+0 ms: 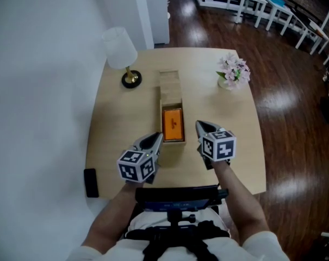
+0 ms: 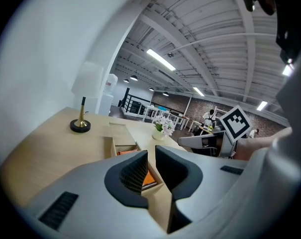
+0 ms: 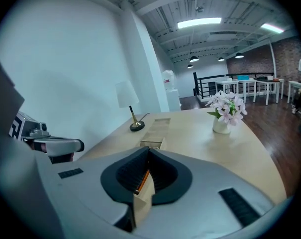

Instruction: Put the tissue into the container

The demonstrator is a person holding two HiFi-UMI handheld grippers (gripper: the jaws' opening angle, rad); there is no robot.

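Head view: on the round pale-wood bench [image 1: 115,140] stands a long, narrow wooden box [image 1: 169,86]. Its far half is covered by a wooden panel and its near half is open. The flat orange tissue pack [image 1: 173,124] already lies inside that open half. The left gripper [image 1: 157,137] sits just beside the box's near left corner and the right gripper [image 1: 199,125] just beside its near right side. A white-shaded lamp [image 1: 119,49] and a small vase of pink flowers [image 1: 233,69] stand well apart from the box, at the far side.

Left gripper view: the jaws stand a little apart, released, with nothing between them. The box and the orange tissue pack [image 2: 149,178] show only beyond the gap.

Right gripper view: the jaws are clenched tip to tip on nothing. The box's near end lies directly below them.

In my judgement the placing itself looks done. What is left is either drawing both grippers clear or sliding the panel over the pack. Sliding it would mean reaching the far half without nudging the box.
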